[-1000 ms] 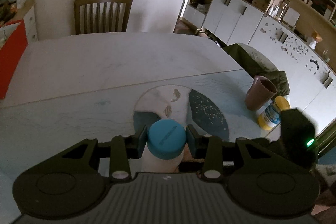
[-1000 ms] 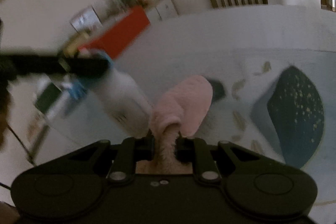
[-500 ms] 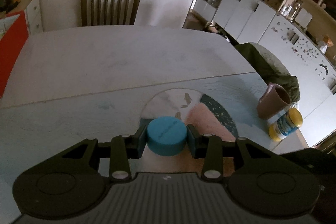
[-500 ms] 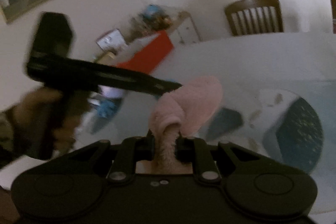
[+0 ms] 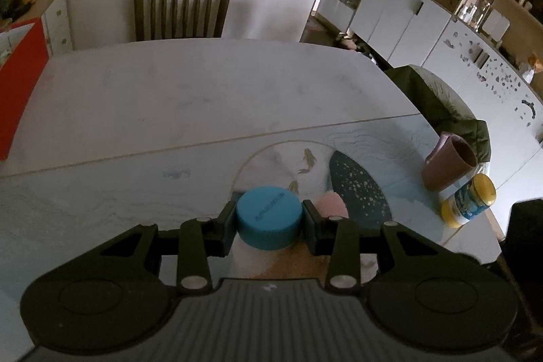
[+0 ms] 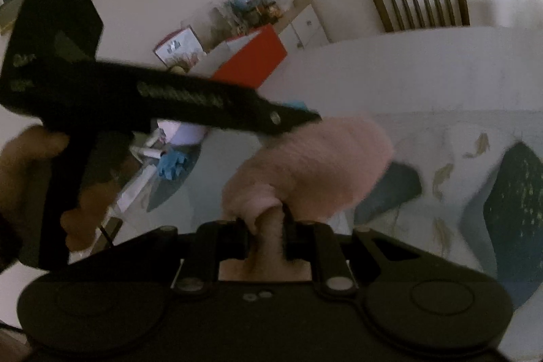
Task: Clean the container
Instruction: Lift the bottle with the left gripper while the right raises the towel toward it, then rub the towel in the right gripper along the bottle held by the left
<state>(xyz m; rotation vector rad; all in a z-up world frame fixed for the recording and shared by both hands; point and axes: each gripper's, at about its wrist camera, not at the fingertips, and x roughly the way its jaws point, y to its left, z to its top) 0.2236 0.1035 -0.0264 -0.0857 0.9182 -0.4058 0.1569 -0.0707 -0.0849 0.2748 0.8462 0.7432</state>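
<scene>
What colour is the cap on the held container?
Blue cap, clearest in the left wrist view.

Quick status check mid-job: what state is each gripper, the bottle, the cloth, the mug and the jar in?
Left hand-held gripper: shut on the blue cap.
White bottle: capped, held.
Right hand-held gripper: shut on the pink cloth.
Pink cloth: bunched, held off the table.
Brown mug: tipped over.
Yellow-lidded jar: lid on, lying down.

Your views are dim and soft, with fisheye bending at the edges. Your right view smears with motion blur; the left stays sharp.
</scene>
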